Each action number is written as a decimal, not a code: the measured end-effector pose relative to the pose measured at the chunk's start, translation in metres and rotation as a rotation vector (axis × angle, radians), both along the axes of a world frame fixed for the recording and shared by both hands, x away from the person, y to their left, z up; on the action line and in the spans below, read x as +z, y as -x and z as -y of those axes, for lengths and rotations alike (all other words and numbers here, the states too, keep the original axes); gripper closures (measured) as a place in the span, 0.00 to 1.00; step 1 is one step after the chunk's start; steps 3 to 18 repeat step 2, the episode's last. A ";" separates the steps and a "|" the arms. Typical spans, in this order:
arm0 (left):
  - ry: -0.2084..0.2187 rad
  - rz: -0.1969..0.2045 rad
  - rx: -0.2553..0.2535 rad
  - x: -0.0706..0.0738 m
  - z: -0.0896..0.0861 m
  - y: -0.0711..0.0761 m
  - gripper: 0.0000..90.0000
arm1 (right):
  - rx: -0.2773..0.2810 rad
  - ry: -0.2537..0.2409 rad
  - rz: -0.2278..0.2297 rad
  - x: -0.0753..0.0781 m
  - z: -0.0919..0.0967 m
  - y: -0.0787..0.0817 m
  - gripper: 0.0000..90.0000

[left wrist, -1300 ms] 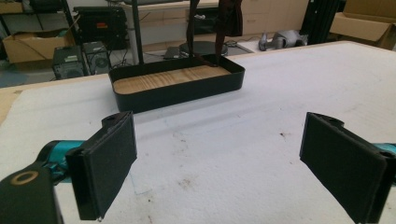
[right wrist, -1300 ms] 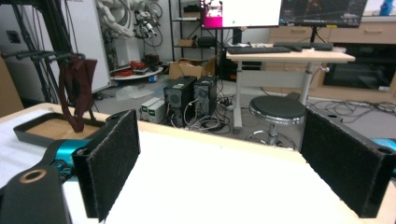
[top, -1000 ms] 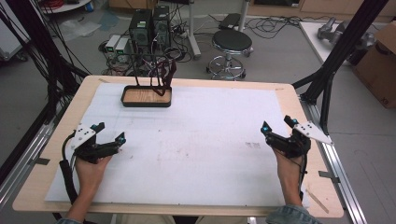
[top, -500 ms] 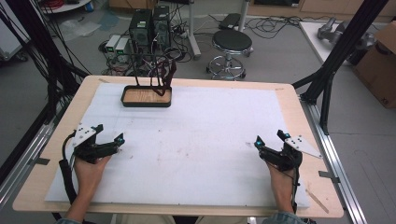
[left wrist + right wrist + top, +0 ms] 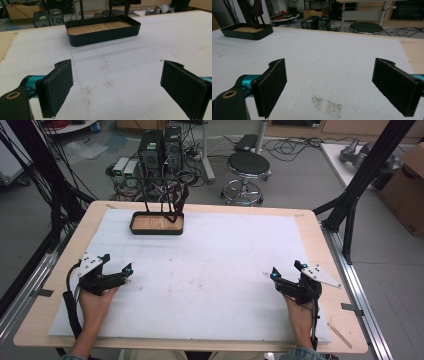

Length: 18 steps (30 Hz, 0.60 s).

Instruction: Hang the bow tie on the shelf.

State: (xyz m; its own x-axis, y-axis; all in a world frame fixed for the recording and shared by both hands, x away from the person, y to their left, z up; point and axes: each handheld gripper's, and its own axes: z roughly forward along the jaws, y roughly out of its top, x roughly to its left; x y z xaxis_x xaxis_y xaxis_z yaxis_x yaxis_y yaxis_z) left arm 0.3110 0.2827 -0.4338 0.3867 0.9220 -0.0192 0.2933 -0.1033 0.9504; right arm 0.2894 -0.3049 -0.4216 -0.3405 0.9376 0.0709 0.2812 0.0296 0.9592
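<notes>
Pulling my right gripper (image 5: 286,276) nearer since a second ago, left gripper (image 5: 118,271) unmoved, both jaws wide and empty; the black tray (image 5: 156,223) sits far left on the tabletop (image 5: 310,227), nothing started.

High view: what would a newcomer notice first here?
First, the black tray with a wooden bottom, at the far left of the white mat, with dark straps hanging on a stand above it. Then the left gripper and right gripper, both open, low over the mat's near corners.
</notes>
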 end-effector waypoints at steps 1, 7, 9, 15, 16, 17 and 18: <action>-0.002 -0.005 0.001 0.000 0.000 0.000 0.12 | 0.001 -0.003 -0.004 0.000 0.000 0.000 0.13; 0.001 -0.009 0.003 -0.001 0.000 -0.001 0.12 | 0.003 0.000 -0.001 0.000 0.000 0.000 0.13; 0.001 -0.009 0.003 -0.001 0.000 -0.001 0.12 | 0.003 0.000 -0.001 0.000 0.000 0.000 0.13; 0.001 -0.009 0.003 -0.001 0.000 -0.001 0.12 | 0.003 0.000 -0.001 0.000 0.000 0.000 0.13; 0.001 -0.009 0.003 -0.001 0.000 -0.001 0.12 | 0.003 0.000 -0.001 0.000 0.000 0.000 0.13; 0.001 -0.009 0.003 -0.001 0.000 -0.001 0.12 | 0.003 0.000 -0.001 0.000 0.000 0.000 0.13; 0.001 -0.009 0.003 -0.001 0.000 -0.001 0.12 | 0.003 0.000 -0.001 0.000 0.000 0.000 0.13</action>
